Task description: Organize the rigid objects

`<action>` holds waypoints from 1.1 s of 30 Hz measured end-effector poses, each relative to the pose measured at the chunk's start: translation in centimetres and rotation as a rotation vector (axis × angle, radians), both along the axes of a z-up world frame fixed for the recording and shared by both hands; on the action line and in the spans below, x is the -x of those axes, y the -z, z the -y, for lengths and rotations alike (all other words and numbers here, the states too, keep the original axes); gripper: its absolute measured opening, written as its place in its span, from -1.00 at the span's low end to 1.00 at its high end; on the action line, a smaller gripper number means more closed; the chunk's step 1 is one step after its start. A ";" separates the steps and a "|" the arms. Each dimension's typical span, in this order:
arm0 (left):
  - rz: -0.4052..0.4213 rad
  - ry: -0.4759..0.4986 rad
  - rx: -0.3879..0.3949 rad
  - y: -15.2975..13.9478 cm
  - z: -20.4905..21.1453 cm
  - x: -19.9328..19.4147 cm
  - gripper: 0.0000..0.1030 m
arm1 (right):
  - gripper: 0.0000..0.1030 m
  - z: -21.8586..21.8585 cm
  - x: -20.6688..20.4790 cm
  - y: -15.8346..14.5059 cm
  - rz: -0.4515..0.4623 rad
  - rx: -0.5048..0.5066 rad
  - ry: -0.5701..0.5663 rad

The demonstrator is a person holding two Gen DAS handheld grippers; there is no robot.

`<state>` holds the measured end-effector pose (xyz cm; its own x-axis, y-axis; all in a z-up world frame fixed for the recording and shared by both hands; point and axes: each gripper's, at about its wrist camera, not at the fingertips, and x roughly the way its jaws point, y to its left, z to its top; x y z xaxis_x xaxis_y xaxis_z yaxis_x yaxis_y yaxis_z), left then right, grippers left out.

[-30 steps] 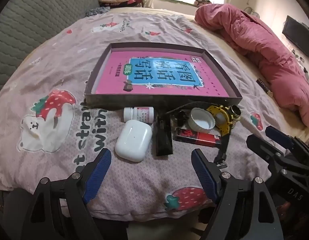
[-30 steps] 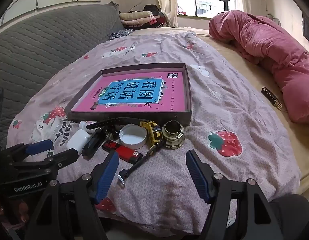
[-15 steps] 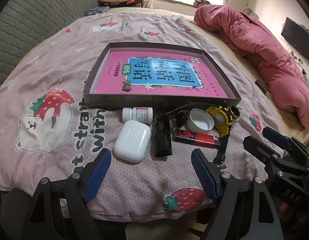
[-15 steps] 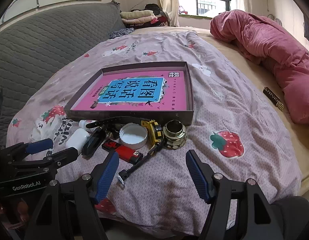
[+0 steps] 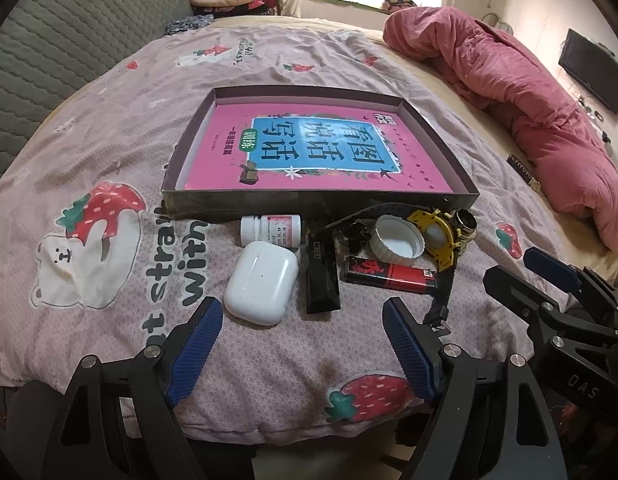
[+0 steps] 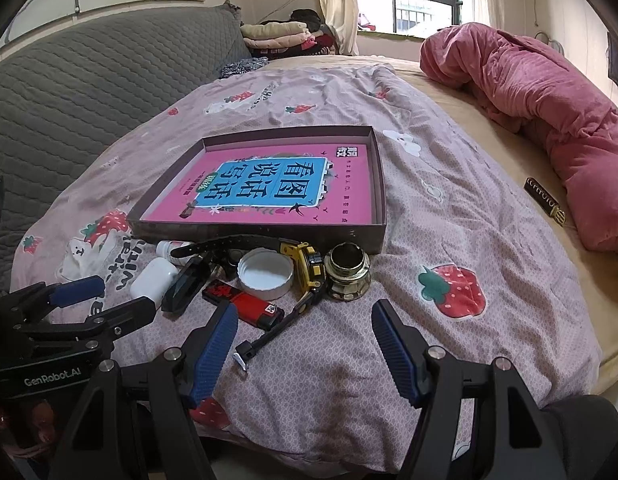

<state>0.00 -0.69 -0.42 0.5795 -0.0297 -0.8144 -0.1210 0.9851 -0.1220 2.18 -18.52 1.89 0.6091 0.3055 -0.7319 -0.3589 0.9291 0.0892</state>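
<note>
My left hand-held gripper [image 5: 303, 344] is spread wide, empty, touching nothing; my right hand-held gripper [image 6: 305, 350] likewise. On the bed [image 5: 109, 128], just before the tray [image 5: 309, 200], lie earbud case [image 5: 261, 282], bottle [image 5: 271, 230], black tube [image 5: 321, 276], lighter [image 5: 389, 274], cap [image 5: 397, 238] and watch [image 5: 439, 240]. Only the right view shows the brass fitting [image 6: 347, 272] clearly.

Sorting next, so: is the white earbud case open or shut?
Shut: the white earbud case lies flat on the bedspread with its lid closed, showing only a thin seam.
</note>
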 end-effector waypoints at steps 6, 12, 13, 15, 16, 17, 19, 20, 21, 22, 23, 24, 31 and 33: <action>0.002 -0.002 -0.007 -0.1 0.0 0.0 0.61 | 0.34 0.0 -0.1 0.1 -0.002 0.001 0.000; 0.001 0.000 -0.008 -0.1 0.0 0.0 0.61 | 0.34 0.0 -0.1 0.1 0.001 0.004 -0.002; 0.001 0.000 -0.008 -0.1 0.0 0.0 0.61 | 0.34 0.0 -0.1 0.1 0.000 0.005 -0.001; 0.000 -0.001 -0.008 -0.1 0.0 0.0 0.61 | 0.34 0.0 -0.1 0.2 0.000 0.004 0.000; 0.000 -0.001 -0.007 -0.1 0.0 0.0 0.61 | 0.34 0.0 -0.1 0.2 0.000 0.005 0.000; 0.000 -0.001 -0.008 -0.1 0.0 0.0 0.61 | 0.34 0.0 -0.1 0.2 0.001 0.005 -0.001; -0.001 -0.001 -0.007 -0.1 0.0 0.0 0.61 | 0.34 0.0 -0.1 0.2 0.000 0.006 -0.001; -0.001 -0.001 -0.008 -0.1 0.0 0.0 0.61 | 0.34 0.0 -0.1 0.2 0.001 0.006 -0.001; 0.000 0.000 -0.007 -0.1 0.0 0.0 0.61 | 0.34 0.0 -0.1 0.2 0.001 0.005 -0.002; 0.000 -0.001 -0.008 -0.1 0.0 0.0 0.61 | 0.34 0.0 -0.1 0.2 0.002 0.005 -0.002; 0.000 -0.001 -0.008 -0.1 0.0 0.0 0.61 | 0.34 0.0 -0.1 0.2 0.000 0.006 -0.001; -0.001 -0.001 -0.007 -0.1 0.0 0.0 0.61 | 0.34 0.0 -0.1 0.2 0.000 0.006 -0.002; -0.001 -0.008 -0.002 0.0 -0.6 0.0 0.61 | 0.34 0.2 -0.2 0.2 0.005 0.004 0.009; -0.002 -0.017 -0.001 0.1 -0.9 -0.1 0.61 | 0.34 0.2 -0.2 0.2 0.004 0.004 0.010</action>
